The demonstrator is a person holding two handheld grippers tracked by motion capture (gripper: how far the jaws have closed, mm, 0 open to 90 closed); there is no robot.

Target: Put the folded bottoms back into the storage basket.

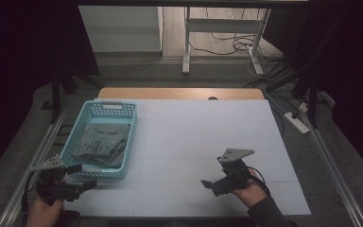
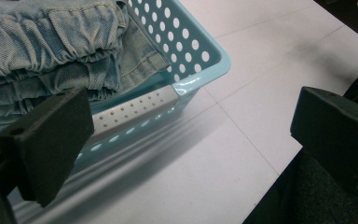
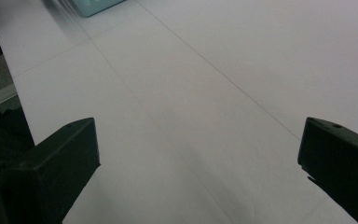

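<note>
A light blue perforated basket [image 1: 88, 109] stands at the left of the white table and holds folded grey-blue denim [image 1: 101, 143]. My left gripper [image 1: 82, 176] hovers open at the basket's near corner, close to the table's front left edge. In the left gripper view the basket's corner [image 2: 204, 56] and the gathered denim [image 2: 51, 51] lie just beyond the wide-apart jaws. My right gripper [image 1: 209, 184] is held open low over the bare table at the front right, pointing left; nothing lies between its jaws. The right gripper view shows a corner of the basket [image 3: 95, 5] far off.
The white table surface [image 1: 203, 132] stretches between the two grippers. A wooden strip [image 1: 179, 93] runs along the far edge. Metal rails [image 1: 331, 165] flank the table, and a desk frame with cables [image 1: 227, 38] stands beyond it.
</note>
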